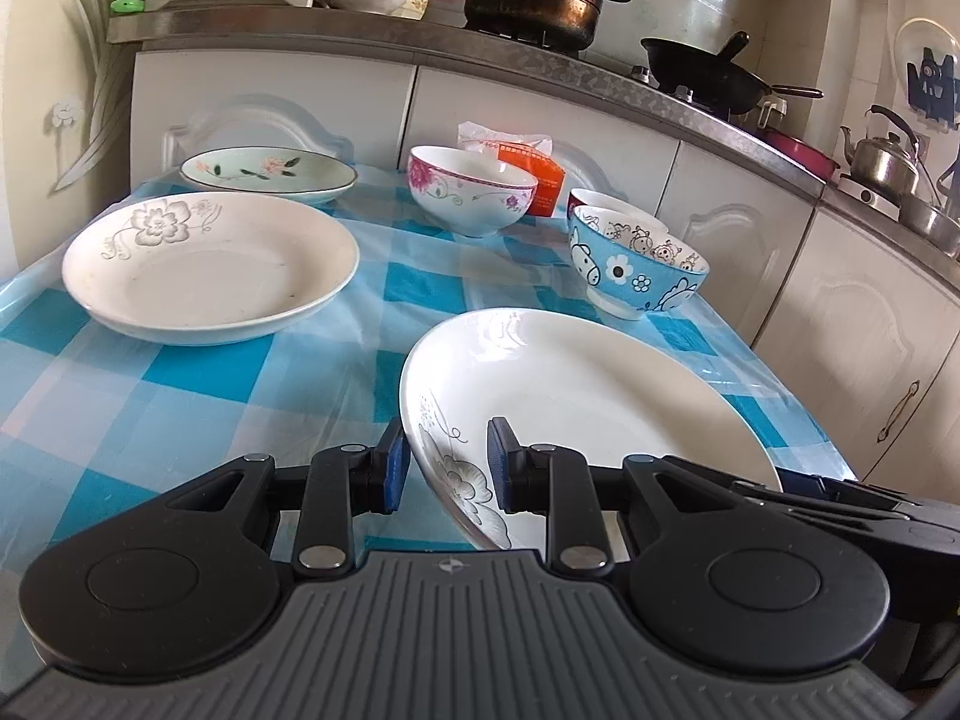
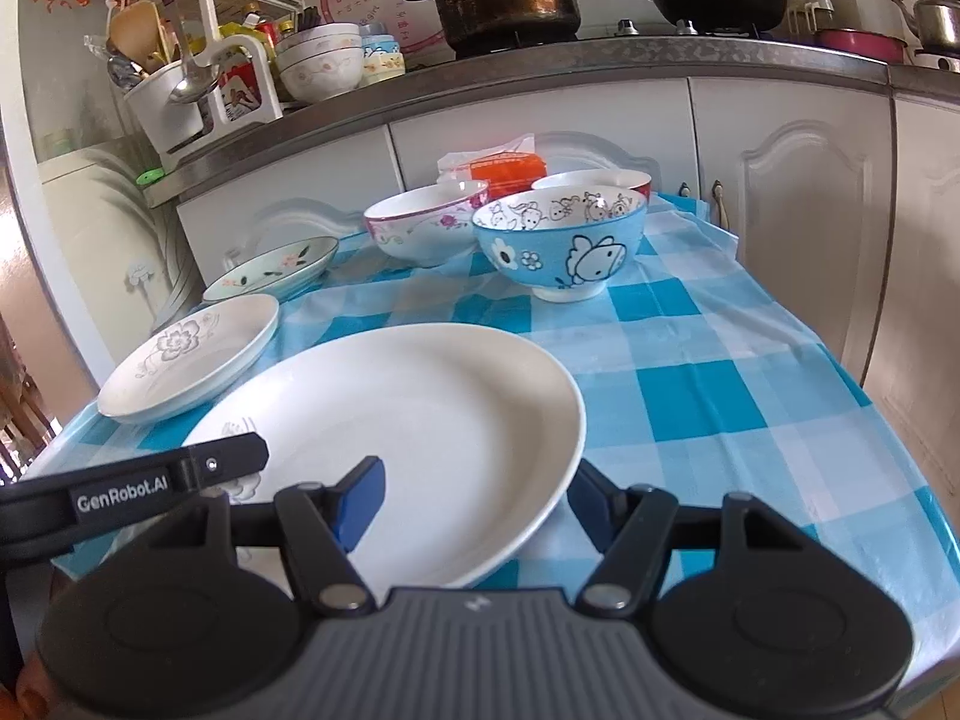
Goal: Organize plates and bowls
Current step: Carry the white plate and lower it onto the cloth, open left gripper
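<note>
The large white plate point(image 1: 588, 402) is seen nearest, at the near edge of the desk point(image 1: 180, 396), tilted. Its flower-printed rim is pinched between the narrowly set fingers of the left gripper point(image 1: 447, 465). Around the opposite rim the right gripper point(image 2: 474, 501) is placed with its fingers about half open, one above the plate and one below; contact by the pads cannot be confirmed. To stack it well, the plate should be kept level, carried by both rims and lowered centred onto the flower plate point(image 1: 210, 267) near the left edge. The red-rimmed bowl point(image 1: 606, 199) is mostly hidden behind the blue bowl point(image 1: 636, 264), and the plate's underside is not shown.
</note>
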Demonstrator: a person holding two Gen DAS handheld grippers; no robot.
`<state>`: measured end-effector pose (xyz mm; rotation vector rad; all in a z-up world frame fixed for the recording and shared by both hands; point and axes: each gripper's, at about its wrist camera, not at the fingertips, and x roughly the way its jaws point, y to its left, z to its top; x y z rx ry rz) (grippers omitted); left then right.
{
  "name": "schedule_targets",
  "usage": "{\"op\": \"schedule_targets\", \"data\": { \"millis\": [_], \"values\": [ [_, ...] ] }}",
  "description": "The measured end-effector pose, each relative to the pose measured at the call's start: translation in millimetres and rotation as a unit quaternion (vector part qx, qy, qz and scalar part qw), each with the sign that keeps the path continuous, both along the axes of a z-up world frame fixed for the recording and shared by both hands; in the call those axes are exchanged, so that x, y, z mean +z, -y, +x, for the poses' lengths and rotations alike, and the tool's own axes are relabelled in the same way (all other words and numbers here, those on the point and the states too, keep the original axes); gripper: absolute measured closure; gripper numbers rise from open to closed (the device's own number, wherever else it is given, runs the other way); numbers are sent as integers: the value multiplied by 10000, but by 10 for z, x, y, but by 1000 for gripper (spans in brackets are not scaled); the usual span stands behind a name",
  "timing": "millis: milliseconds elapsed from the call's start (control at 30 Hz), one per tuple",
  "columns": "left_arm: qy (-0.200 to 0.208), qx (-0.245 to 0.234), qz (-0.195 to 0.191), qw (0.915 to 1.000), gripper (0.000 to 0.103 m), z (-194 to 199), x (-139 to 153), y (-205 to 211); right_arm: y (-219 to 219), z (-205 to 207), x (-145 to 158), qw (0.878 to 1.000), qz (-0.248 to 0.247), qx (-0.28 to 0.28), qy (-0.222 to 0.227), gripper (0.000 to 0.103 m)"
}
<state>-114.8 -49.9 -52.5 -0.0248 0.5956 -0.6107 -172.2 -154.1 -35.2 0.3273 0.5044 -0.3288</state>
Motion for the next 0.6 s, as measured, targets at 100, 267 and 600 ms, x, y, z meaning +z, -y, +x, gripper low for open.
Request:
{"op": "schedule_targets", "data": {
  "millis": [100, 267, 600],
  "values": [
    [-45, 4, 13, 10000, 75, 14, -28, -45, -66, 14, -4, 9999, -115, 55, -43, 36],
    [38, -32, 13, 10000, 74, -12, -47, -51, -79, 15, -4, 9998, -161, 57, -72, 36],
    [69, 13, -107, 9999, 65, -95, -45, -156, -125, -85, 93, 9997, -237, 19, 101, 19]
  ]
}}
